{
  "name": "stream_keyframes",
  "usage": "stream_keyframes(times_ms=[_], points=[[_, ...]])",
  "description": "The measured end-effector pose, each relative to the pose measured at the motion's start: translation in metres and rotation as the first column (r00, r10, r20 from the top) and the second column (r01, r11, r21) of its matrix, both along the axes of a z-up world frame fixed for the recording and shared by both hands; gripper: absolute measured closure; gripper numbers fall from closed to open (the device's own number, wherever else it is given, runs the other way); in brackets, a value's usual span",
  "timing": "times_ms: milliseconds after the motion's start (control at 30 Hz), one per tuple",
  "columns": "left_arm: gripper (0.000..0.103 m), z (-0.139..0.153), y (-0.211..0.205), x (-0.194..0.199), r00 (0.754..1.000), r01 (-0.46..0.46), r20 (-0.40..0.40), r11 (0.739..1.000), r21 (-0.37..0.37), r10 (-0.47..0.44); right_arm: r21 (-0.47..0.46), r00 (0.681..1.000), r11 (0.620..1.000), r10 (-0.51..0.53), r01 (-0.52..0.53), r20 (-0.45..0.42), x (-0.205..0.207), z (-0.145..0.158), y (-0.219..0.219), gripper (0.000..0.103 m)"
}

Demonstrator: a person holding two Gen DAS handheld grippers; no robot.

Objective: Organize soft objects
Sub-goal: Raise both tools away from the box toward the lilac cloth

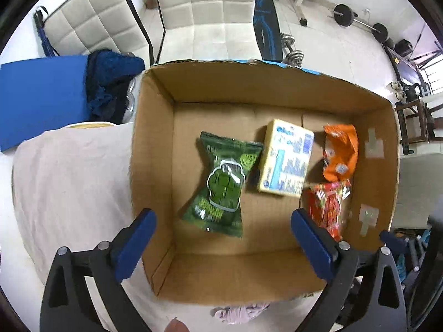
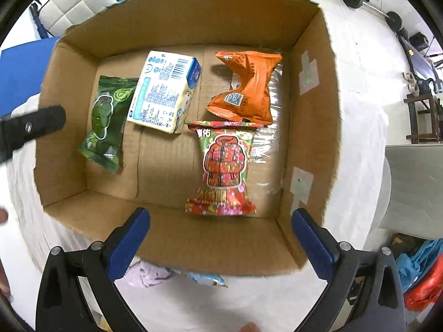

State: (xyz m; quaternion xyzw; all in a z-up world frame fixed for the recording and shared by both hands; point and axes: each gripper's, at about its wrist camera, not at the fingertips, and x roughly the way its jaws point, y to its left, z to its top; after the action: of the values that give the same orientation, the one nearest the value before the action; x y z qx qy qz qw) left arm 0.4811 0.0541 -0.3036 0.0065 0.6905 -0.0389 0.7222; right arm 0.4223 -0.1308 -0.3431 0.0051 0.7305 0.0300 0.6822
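An open brown cardboard box (image 2: 177,238) sits on a table draped in pale cloth (image 1: 69,171), with white quilted chairs (image 1: 210,8) and barbell weights (image 1: 344,14) on the light floor behind. Inside lie a green printed snack pouch (image 2: 103,123), a pale yellow carton with a barcode (image 2: 163,91), an orange wrapper bearing a QR code (image 2: 245,91) and a red floral pouch with a coat picture and Chinese characters (image 2: 221,168), all flat on the bottom. The left gripper (image 1: 223,218) and right gripper (image 2: 220,217) both hang over the near wall, blue-padded fingers spread wide, holding nothing

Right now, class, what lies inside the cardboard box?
Inside the cardboard box lie a green packet, a pale yellow carton, an orange packet and a red floral packet. Whatever sits beneath them is covered.
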Motion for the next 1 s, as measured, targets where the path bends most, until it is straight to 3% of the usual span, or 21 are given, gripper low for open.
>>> stream_keyframes(times_ms=[367,633,767,1000], points=[[0.003,0.055,-0.004,-0.059,0.989,-0.027,0.145,1.0,0.01,0.026,0.024,0.998,1.0,-0.01,0.009,0.069,-0.025,0.049,-0.015,0.0],[0.003,0.117,-0.005,-0.123,0.955,-0.005,0.295,0.996,0.085,-0.02,0.063,0.984,0.991,0.107,-0.117,0.14,-0.078,0.106,-0.011,0.0],[0.003,0.12,-0.002,-0.158,0.952,-0.009,0.305,0.994,0.112,-0.025,0.068,0.978,0.984,0.155,-0.166,0.141,-0.107,0.111,-0.012,0.0],[0.003,0.092,0.002,-0.216,0.97,-0.012,0.241,0.989,0.146,-0.023,0.037,0.967,0.971,0.231,-0.236,0.106,-0.144,0.101,-0.013,0.0]])
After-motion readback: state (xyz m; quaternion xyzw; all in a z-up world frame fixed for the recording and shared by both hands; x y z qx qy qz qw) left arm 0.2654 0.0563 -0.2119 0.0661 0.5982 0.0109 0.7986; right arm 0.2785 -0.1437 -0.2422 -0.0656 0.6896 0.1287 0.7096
